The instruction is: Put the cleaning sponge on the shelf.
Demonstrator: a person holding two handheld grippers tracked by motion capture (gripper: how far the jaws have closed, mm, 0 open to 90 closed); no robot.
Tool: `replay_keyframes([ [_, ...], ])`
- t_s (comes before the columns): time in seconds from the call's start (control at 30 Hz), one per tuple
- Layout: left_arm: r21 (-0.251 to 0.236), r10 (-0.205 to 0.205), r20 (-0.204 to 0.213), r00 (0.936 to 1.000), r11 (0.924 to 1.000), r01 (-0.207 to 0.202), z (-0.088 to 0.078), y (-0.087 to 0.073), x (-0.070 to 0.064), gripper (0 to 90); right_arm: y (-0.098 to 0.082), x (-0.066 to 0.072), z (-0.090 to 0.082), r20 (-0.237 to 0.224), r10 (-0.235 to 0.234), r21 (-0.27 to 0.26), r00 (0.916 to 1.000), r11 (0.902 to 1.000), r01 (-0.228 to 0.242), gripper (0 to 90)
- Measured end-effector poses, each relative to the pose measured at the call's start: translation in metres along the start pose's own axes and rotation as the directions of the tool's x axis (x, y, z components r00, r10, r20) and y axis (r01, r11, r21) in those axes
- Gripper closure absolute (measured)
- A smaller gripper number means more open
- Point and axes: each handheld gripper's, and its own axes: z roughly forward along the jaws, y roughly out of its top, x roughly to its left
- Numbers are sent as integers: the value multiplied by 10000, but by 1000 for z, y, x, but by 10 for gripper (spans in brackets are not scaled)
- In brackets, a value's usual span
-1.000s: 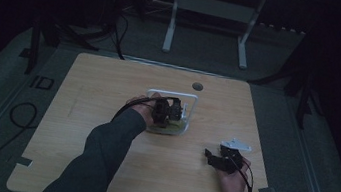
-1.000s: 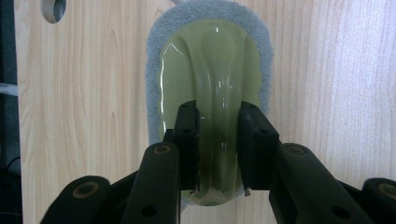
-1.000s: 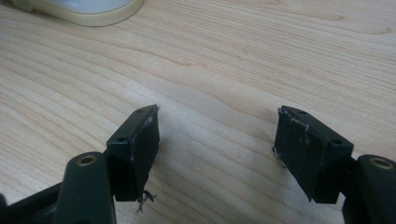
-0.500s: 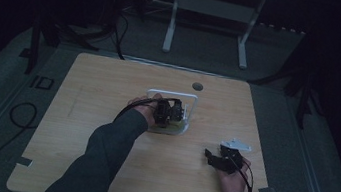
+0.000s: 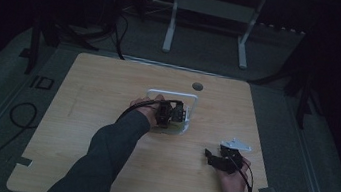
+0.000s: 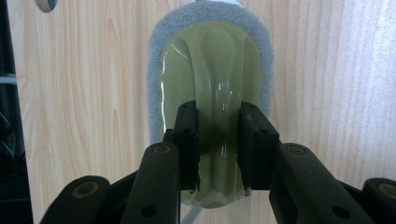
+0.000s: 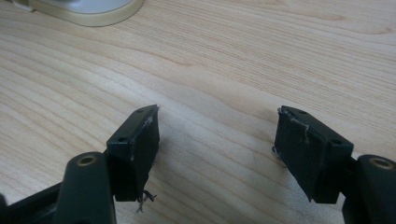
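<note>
In the left gripper view the left tongs (image 6: 218, 149) are seen in the lower middle of the frame, about half closed, with the raised central ridge of a pale green scrubbing tool (image 6: 212, 88) clamped between the two black pads. The tool is an oval green body edged with a grey sponge rim (image 6: 156, 70), and it fills the upper middle of that frame, lying flat on the light wooden surface (image 6: 93, 93). A round hole (image 6: 46, 3) in the surface is cut off at the upper left corner.

In the high view the left tongs (image 5: 172, 115) are found near the centre of the frame, held by a hand in a dark sleeve (image 5: 111, 143) that enters from the bottom; the tool's white frame (image 5: 172, 95) is seen just above them.

The right tongs (image 7: 217, 149) are shown in the right gripper view wide apart and holding nothing, bare wood lying between the pads. A cream-coloured rim (image 7: 93, 14) is seen at the upper left of that frame. In the high view the right tongs (image 5: 213, 157) rest at the lower right of the surface, well apart from the tool
</note>
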Motion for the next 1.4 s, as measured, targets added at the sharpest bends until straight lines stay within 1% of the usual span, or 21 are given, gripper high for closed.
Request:
replay_keyframes([
  [0.13,-22,-5,-83,10000,10000,5,2,2,0,713,0,0,0,1,2,1,10000,10000,-2,303],
  [0.27,-42,77,-225,9997,10000,-78,5,3,0,712,0,0,0,0,-1,0,10000,10000,1,303],
  [0.37,-122,-26,-280,9996,9999,23,6,3,0,712,0,0,0,-2,4,-4,10000,10000,-4,303],
  [0.43,-126,36,-346,9994,9999,-41,7,3,1,712,0,0,0,-2,3,-2,10000,10000,-3,303],
  [0.53,-194,-6,-434,9991,9998,-2,8,2,2,711,0,0,0,-1,-5,2,10000,10000,5,303],
  [0.67,-129,-47,-576,9983,9999,40,10,2,2,710,0,0,0,2,-9,4,10000,10000,9,303],
  [0.87,-119,-108,-657,9978,9999,100,12,2,3,711,0,0,0,-2,-7,3,10000,10000,7,302],
  [0.9,-56,-150,-678,9976,9999,146,13,2,3,711,0,0,0,-2,-7,3,10000,10000,7,302],
  [1.13,-212,-323,-761,9966,9993,308,11,1,4,641,0,0,0,-2,-8,5,10000,10000,8,302],
  [1.2,-216,-262,-827,9962,9995,245,10,1,4,630,0,0,0,-3,-8,4,10000,10000,8,302],
  [1.33,-341,-287,-816,9963,9991,260,6,0,3,605,0,0,0,-1,-7,4,10000,10000,7,302],
  [1.4,-485,-427,-723,9965,9981,392,3,-1,2,600,0,0,0,-3,-3,2,10000,10000,3,302],
])
